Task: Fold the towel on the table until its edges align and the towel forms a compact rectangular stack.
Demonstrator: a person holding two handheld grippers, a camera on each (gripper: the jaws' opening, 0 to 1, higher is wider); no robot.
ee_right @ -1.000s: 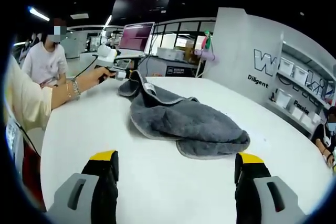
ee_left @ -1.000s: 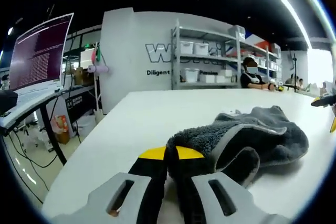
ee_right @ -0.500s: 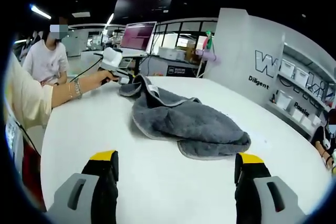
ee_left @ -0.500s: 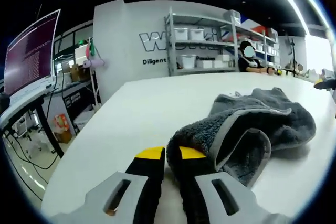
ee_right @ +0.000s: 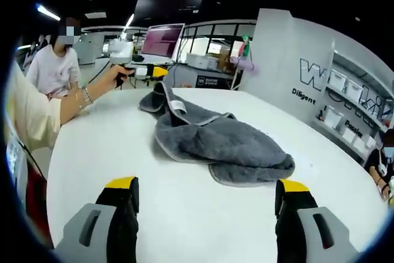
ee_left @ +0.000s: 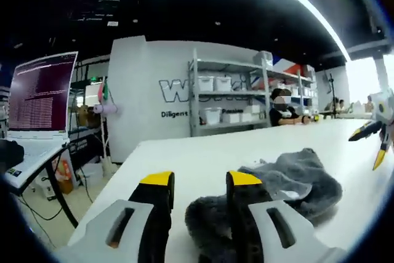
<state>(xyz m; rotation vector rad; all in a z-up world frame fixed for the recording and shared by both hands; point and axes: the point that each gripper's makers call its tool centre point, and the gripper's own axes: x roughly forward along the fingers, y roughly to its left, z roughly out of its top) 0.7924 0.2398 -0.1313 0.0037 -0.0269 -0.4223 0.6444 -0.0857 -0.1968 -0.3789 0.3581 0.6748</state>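
Note:
A grey towel (ee_right: 215, 143) lies crumpled in a loose heap on the white table (ee_right: 184, 220). In the left gripper view the towel (ee_left: 289, 180) rests low, just ahead and to the right of my left gripper (ee_left: 200, 180), whose yellow-tipped jaws stand apart with nothing between them. In the right gripper view, a hand holds the left gripper (ee_right: 151, 71) in the air beyond the towel's far corner, clear of the cloth. My right gripper (ee_right: 206, 186) is wide open on the near side of the towel, a short way from it. The right gripper (ee_left: 372, 140) also appears at the table's far right.
A monitor with pink text (ee_left: 40, 90) stands on a desk off the table's left edge. Shelving with white bins (ee_left: 228, 97) lines the back wall, and a person (ee_left: 280, 103) sits there. Another person (ee_right: 55, 66) sits beyond the table.
My left gripper has opened, let go of the towel corner and risen off the table. The corner has dropped back onto the heap. My right gripper has stayed put.

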